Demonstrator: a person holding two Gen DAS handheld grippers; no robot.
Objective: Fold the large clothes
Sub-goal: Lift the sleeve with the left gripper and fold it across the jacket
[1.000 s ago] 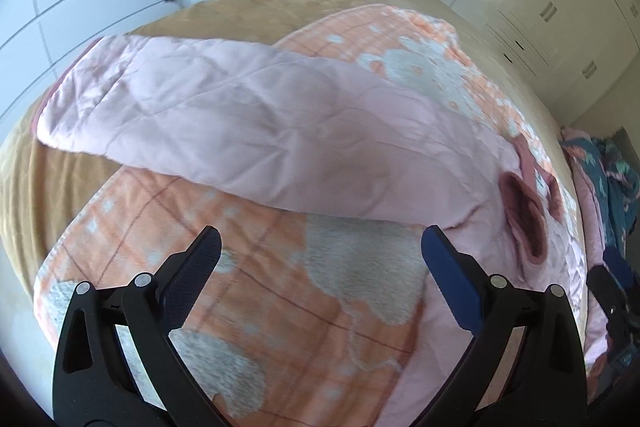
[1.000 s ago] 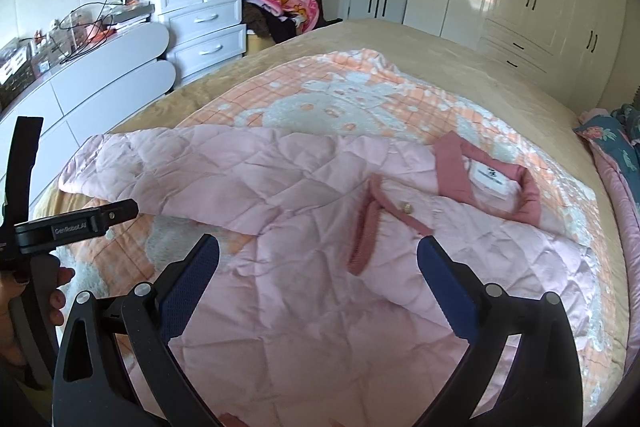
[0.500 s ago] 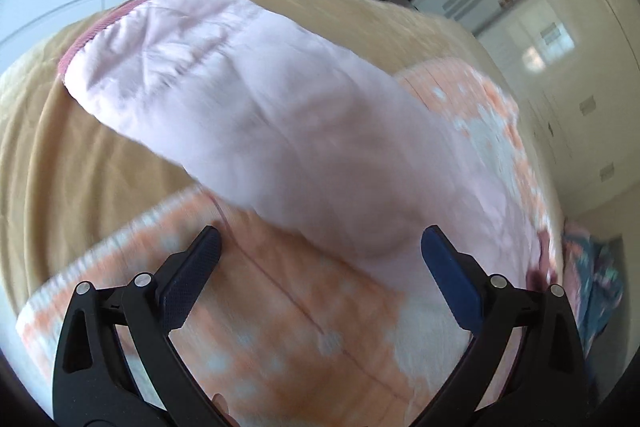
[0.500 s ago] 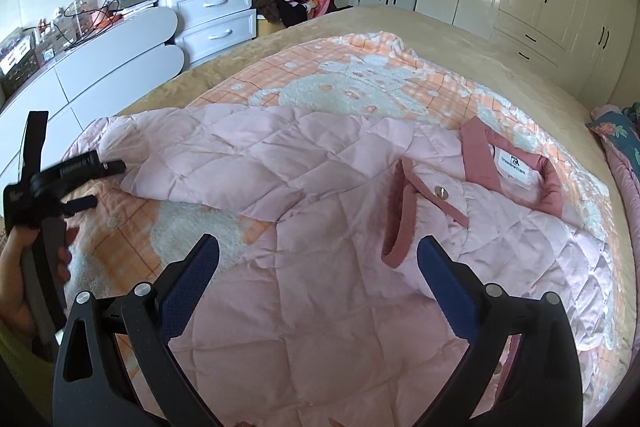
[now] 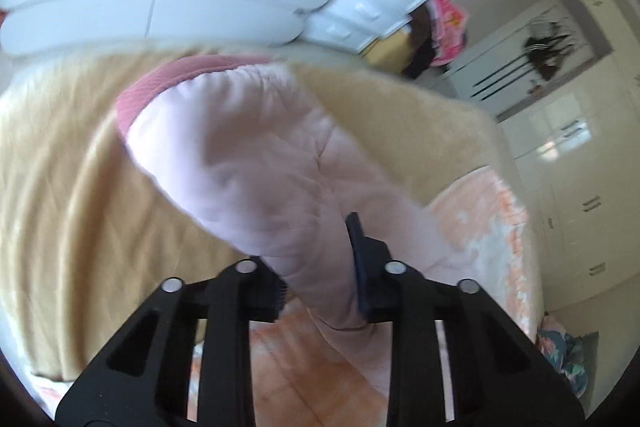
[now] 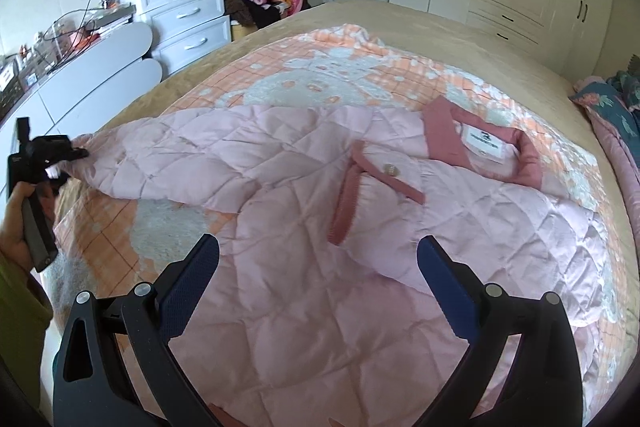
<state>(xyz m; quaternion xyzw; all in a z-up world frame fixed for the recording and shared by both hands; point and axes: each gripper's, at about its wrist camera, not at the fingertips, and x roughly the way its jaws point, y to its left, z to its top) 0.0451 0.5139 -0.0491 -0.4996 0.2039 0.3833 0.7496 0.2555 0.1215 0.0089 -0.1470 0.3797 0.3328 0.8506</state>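
The left gripper [image 5: 320, 267] is closing, pinching the jacket sleeve [image 5: 248, 155] between its jaws. The right gripper [image 6: 318, 277] hangs wide open, empty, above the pink jacket [image 6: 320, 227].

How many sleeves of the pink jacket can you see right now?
2: one sleeve stretches left across the bed, its cuff end in the left claw; the other sleeve lies folded across the jacket's front.

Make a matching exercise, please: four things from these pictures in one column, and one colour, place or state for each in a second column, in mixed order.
Things:
1. sleeve
2. left tongs
3. right tongs
4. collar

States:
a. open above the jacket
b. dark pink, around a white label
c. closing on fabric
d. stretched out over the bed edge

Pairs: 1-d, 2-c, 3-a, 4-b
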